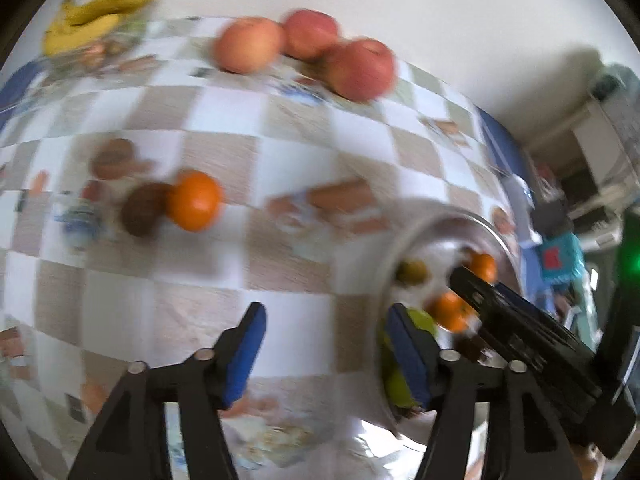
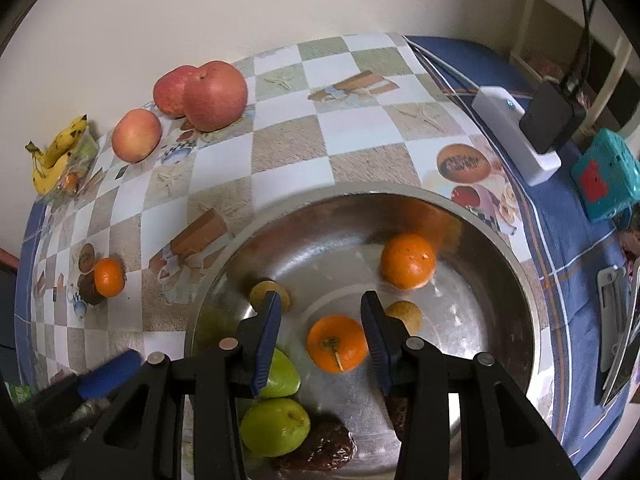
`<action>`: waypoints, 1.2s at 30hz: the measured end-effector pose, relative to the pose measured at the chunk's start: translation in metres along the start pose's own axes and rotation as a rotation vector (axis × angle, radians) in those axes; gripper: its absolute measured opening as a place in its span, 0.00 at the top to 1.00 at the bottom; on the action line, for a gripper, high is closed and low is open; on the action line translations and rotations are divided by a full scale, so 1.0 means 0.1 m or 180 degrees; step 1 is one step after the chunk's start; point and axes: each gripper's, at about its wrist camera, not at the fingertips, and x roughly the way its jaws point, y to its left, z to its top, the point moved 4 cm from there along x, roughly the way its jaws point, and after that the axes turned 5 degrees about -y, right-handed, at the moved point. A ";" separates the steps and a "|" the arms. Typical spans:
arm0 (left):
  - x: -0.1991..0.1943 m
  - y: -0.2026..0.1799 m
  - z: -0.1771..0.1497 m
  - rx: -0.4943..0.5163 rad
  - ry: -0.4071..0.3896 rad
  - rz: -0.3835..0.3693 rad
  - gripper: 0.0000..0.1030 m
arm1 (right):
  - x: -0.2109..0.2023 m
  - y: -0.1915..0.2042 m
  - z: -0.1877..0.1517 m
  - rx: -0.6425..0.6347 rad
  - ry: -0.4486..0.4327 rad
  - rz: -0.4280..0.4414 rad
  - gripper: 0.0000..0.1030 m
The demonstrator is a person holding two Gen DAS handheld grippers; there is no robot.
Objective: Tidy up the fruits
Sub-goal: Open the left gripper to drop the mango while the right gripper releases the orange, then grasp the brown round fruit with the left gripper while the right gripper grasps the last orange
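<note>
A steel bowl (image 2: 500, 248) holds two oranges (image 2: 338, 344), two green fruits (image 2: 276, 426), small yellow-brown fruits and dark wrapped dates. My right gripper (image 2: 322, 316) is open and empty, hovering over the bowl, fingers either side of the near orange. My left gripper (image 1: 324, 332) is open and empty over the checkered table, left of the bowl (image 1: 404, 248); this view is blurred. On the table lie an orange (image 1: 194, 200) beside a dark brown fruit (image 1: 142, 210), three red apples (image 1: 360, 68) and bananas (image 1: 96, 12). The right wrist view shows the apples (image 2: 214, 94), the loose orange (image 2: 109, 277) and the bananas (image 2: 56, 156).
A wall bounds the table's far side. A white power strip with a black adapter (image 2: 520, 132) and a teal box (image 2: 604, 176) lie on the blue cloth to the right. My left gripper's blue fingertip (image 2: 110, 374) shows at the right wrist view's lower left.
</note>
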 end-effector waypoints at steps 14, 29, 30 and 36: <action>-0.31 0.86 0.34 -0.0241 -0.0616 0.0907 0.00 | -0.09 0.38 0.05 -0.0316 -0.0326 0.0008 0.08; -0.19 1.59 0.57 -0.1154 -0.0622 0.0270 0.07 | 0.11 1.56 -0.01 -0.0793 -0.0441 0.0760 0.09; -0.17 1.58 0.58 -0.1157 -0.0614 0.0241 0.09 | 0.13 1.59 -0.02 -0.0805 -0.0435 0.0784 0.09; 0.02 1.47 0.61 -0.1112 -0.0431 -0.0016 0.24 | 0.32 1.80 -0.06 -0.0882 -0.0389 0.0925 0.32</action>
